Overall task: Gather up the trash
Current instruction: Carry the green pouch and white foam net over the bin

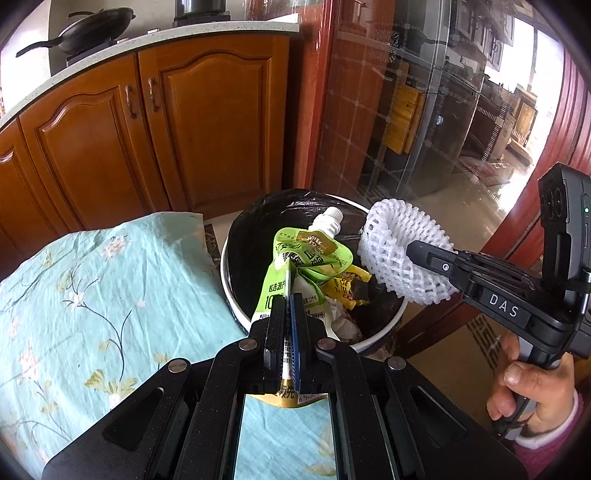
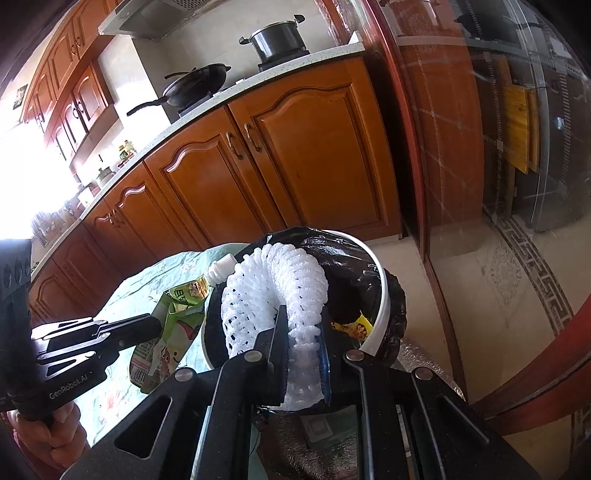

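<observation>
My left gripper point(image 1: 289, 299) is shut on a green drink pouch point(image 1: 301, 266) with a white screw cap, held over the mouth of a white trash bin point(image 1: 384, 334) lined with a black bag. My right gripper point(image 2: 303, 314) is shut on a white foam fruit net point(image 2: 275, 291), a ring of mesh held above the bin's rim point(image 2: 384, 306). The left wrist view shows the foam net point(image 1: 397, 240) and the right gripper point(image 1: 417, 251) at the bin's right side. In the right wrist view the pouch point(image 2: 173, 325) and the left gripper point(image 2: 157, 326) appear at the left. Yellow wrappers point(image 1: 347, 284) lie inside the bin.
A table with a light blue flowered cloth point(image 1: 92, 288) stands left of the bin. Wooden kitchen cabinets point(image 1: 184, 122) run behind, with a wok point(image 1: 92, 29) and a pot point(image 2: 277, 37) on the counter. A glass door with a red frame point(image 1: 424, 110) stands at the right. A hand point(image 1: 532, 384) holds the right gripper.
</observation>
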Tool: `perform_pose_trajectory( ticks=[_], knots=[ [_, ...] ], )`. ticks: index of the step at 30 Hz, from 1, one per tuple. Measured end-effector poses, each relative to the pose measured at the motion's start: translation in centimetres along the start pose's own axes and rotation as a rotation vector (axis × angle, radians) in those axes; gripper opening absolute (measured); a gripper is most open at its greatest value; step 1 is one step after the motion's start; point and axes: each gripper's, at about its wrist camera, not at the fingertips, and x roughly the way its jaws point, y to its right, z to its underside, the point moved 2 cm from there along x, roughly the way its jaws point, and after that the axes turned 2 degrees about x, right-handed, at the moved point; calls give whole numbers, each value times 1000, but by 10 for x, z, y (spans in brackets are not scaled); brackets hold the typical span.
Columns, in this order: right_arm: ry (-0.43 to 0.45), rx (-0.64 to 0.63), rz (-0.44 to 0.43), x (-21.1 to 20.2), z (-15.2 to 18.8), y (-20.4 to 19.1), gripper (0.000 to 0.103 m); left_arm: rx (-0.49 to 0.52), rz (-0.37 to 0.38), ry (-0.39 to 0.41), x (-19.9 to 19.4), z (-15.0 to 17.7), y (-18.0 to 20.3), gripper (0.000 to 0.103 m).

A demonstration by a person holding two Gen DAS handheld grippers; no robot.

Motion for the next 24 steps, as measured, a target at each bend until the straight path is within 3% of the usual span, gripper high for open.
perform_pose_trajectory(
  ticks=[24],
  knots=[
    [-103, -73, 49, 44, -20, -1, 13, 38, -36, -81, 54, -32, 1, 2]
  ],
)
